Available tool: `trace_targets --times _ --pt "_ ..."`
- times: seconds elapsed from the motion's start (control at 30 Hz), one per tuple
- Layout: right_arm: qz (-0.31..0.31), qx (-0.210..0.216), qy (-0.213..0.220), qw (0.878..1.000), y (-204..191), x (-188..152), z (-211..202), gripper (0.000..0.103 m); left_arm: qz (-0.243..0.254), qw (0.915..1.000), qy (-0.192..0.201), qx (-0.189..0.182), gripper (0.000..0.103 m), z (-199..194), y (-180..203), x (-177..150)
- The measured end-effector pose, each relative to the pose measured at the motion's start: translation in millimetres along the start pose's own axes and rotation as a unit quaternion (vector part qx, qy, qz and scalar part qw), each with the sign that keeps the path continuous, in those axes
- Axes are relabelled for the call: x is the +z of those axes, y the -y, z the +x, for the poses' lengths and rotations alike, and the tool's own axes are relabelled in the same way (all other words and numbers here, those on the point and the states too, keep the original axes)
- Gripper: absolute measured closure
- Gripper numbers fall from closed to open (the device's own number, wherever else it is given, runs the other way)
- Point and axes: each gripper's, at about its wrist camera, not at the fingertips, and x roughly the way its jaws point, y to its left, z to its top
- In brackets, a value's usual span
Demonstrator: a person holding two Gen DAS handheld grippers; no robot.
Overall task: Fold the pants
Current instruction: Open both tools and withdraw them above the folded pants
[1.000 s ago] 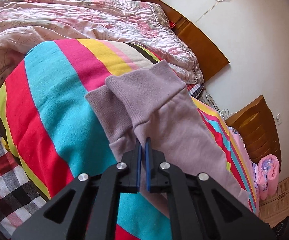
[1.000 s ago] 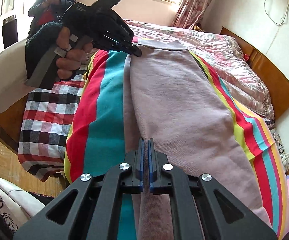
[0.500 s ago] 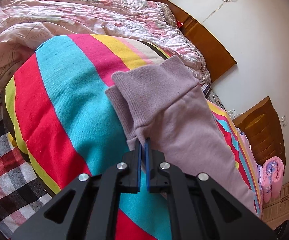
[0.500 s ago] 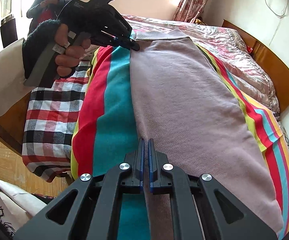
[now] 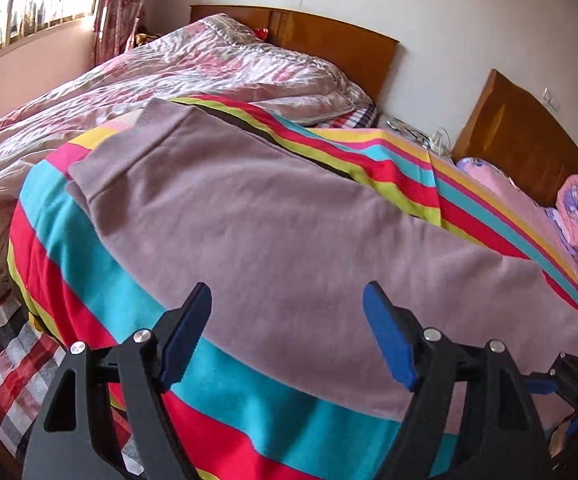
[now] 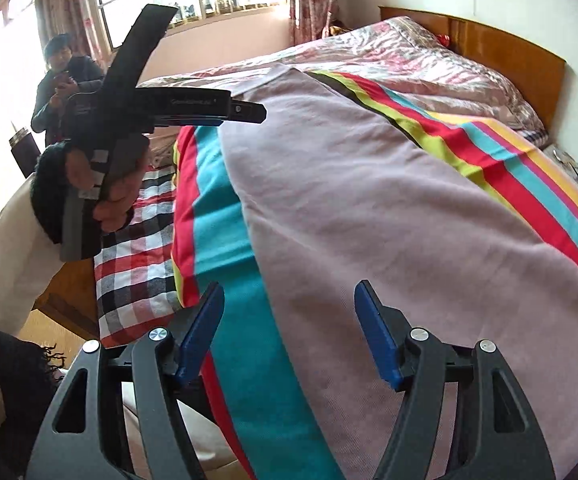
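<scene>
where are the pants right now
The mauve pants lie flat on the striped blanket on the bed, filling the middle of both wrist views, waistband end toward the pink quilt, ahead of both open grippers.

Air above flat mauve fleece pants (image 5: 273, 232) open; crumpled pink floral quilt (image 5: 161, 80) bounds far side, wooden headboard (image 5: 329, 40) beyond.

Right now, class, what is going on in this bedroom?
A person is folding mauve sweatpants laid along a striped blanket on the bed, with a handheld gripper in each hand. Both the left gripper and the right gripper have just been opening: their jaws stand apart above the fabric with nothing between them. The pants lie flat, one leg over the other.
</scene>
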Motion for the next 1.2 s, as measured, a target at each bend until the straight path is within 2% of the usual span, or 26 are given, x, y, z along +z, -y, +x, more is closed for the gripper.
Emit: trace_targets --times 0.03,0.07,0.13,0.2,0.27,0.33,0.4,0.47,0.5,0.57,0.63,0.7,0.73,0.77,0.83,0.87,0.93,0.97,1.03,1.1,1.13,1.17,1.2 --pt "0.009 0.010 -0.019 1.000 3 -7 5 0.038 0.018 0.9996 -0.017 0.013 0.025 14 9 -7" --pt "-0.002 0.005 -0.008 1.000 0 -14 2 0.036 0.027 0.9988 -0.026 0.030 0.025 26 12 -13" --pt "-0.008 0.005 -0.012 1.000 -4 -25 -3 0.035 0.044 0.9980 -0.017 0.042 0.021 35 13 -17" --pt "0.003 0.019 -0.021 1.000 0 -30 -12 0.035 0.038 0.9980 -0.027 0.044 0.021 35 14 -13" --pt "0.024 0.023 0.000 0.999 14 -30 -31 0.035 0.011 0.9985 -0.027 0.045 0.023 24 17 -1" --pt "0.052 -0.002 0.042 0.998 42 -26 -54 0.033 0.025 0.9996 0.005 0.009 0.021 4 38 16" --pt "0.096 -0.054 0.063 0.992 82 -24 -66 0.030 0.068 0.9973 0.002 -0.029 0.018 4 74 31" --pt "0.141 -0.109 0.052 0.983 120 -28 -71 0.030 0.098 0.9912 -0.034 -0.082 0.015 26 111 42" --pt "0.159 -0.125 0.050 0.978 138 -32 -73 0.029 0.108 0.9879 -0.056 -0.096 0.015 42 127 45" --pt "0.197 -0.155 0.034 0.968 165 -48 -80 0.029 0.116 0.9819 -0.095 -0.116 0.015 76 155 47" --pt "0.211 -0.202 0.009 0.956 182 -69 -88 0.024 0.125 0.9776 -0.116 -0.123 0.015 105 176 43" --pt "0.244 -0.211 -0.003 0.946 201 -98 -98 0.023 0.135 0.9810 -0.107 -0.089 0.013 126 187 41" --pt "0.248 -0.203 0.017 0.947 204 -110 -110 0.025 0.140 0.9825 -0.093 -0.081 0.006 131 190 40" --pt "0.258 -0.198 0.025 0.945 207 -121 -121 0.025 0.144 0.9830 -0.087 -0.073 0.004 136 193 39" --pt "0.271 -0.230 0.043 0.934 205 -137 -149 0.024 0.158 0.9832 -0.083 -0.037 0.004 139 204 38" --pt "0.271 -0.242 0.066 0.929 202 -145 -167 0.023 0.154 0.9851 -0.073 -0.021 0.006 134 208 39" --pt "0.286 -0.257 0.104 0.917 203 -165 -199 0.016 0.142 0.9885 -0.037 -0.035 0.007 110 220 37" --pt "0.299 -0.272 0.107 0.909 207 -176 -210 0.015 0.146 0.9881 -0.020 -0.044 0.007 99 231 34" --pt "0.326 -0.295 0.082 0.894 218 -202 -220 0.015 0.181 0.9816 -0.006 -0.059 0.006 84 269 19" --pt "0.359 -0.315 0.036 0.878 234 -229 -220 0.015 0.250 0.9644 -0.010 -0.086 0.006 82 315 -7" --pt "0.367 -0.311 0.029 0.876 239 -241 -222 0.015 0.277 0.9567 -0.012 -0.090 0.006 84 332 -18" --pt "0.360 -0.302 0.049 0.881 236 -247 -230 0.015 0.293 0.9516 -0.020 -0.091 0.006 90 345 -28" --pt "0.364 -0.297 0.062 0.881 232 -252 -237 0.016 0.300 0.9490 -0.033 -0.090 0.006 99 353 -36"
